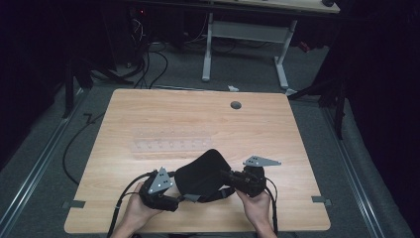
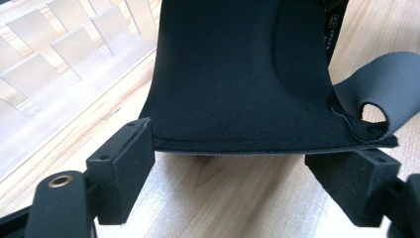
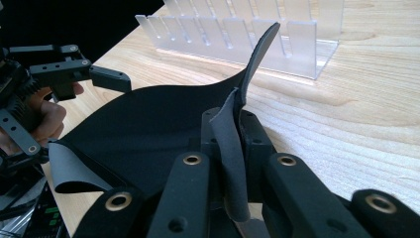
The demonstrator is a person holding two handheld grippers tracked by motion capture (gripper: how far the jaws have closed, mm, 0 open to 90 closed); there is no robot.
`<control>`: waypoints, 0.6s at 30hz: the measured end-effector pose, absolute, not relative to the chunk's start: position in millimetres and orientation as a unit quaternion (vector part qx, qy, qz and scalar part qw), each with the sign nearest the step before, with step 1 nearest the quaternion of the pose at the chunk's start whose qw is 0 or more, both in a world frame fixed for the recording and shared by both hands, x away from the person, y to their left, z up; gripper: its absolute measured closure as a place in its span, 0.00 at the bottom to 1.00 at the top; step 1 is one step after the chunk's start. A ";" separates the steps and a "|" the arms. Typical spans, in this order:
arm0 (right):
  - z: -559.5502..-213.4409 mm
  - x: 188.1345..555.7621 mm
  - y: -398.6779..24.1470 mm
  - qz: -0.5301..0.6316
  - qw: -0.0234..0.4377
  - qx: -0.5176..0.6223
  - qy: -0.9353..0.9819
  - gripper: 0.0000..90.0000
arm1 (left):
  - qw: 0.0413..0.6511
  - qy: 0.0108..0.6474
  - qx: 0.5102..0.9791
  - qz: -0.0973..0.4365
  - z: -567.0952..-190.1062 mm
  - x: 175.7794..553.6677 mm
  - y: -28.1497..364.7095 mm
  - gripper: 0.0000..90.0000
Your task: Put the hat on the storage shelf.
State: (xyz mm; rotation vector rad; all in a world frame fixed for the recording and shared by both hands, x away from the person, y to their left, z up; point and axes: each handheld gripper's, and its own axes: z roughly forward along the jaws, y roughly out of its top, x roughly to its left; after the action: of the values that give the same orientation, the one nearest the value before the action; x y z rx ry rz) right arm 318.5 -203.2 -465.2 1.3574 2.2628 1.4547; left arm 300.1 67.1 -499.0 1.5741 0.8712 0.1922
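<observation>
While pinched by right tool (image 3: pixel 233 144), black fabric (image 1: pixel 200 173) beside slotted clear rack (image 1: pixel 171 141)

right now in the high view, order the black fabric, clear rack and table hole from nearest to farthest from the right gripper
1. black fabric: clamped in the right gripper, to its left.
2. clear rack: farther back, to the left.
3. table hole: near the far edge.

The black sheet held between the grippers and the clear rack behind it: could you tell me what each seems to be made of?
Black sheet: looks like soft foam-backed fabric, perhaps neoprene; matte, curls limply, with a thin edge and a frayed thread by the strap hole. Clear rack: apparently acrylic or similar rigid plastic; transparent, glossy, with stiff upright dividers.
</observation>
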 end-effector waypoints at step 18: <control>-457.6 318.8 -190.1 0.490 0.043 0.432 0.756 0.92 | 0.613 0.359 0.698 0.091 -498.7 298.4 65.7 0.48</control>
State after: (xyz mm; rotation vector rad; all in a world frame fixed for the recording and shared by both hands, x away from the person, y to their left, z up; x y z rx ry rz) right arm 318.8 -190.1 -457.6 1.3221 2.3111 1.4978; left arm 298.4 65.7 -498.7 1.6093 0.8285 0.2105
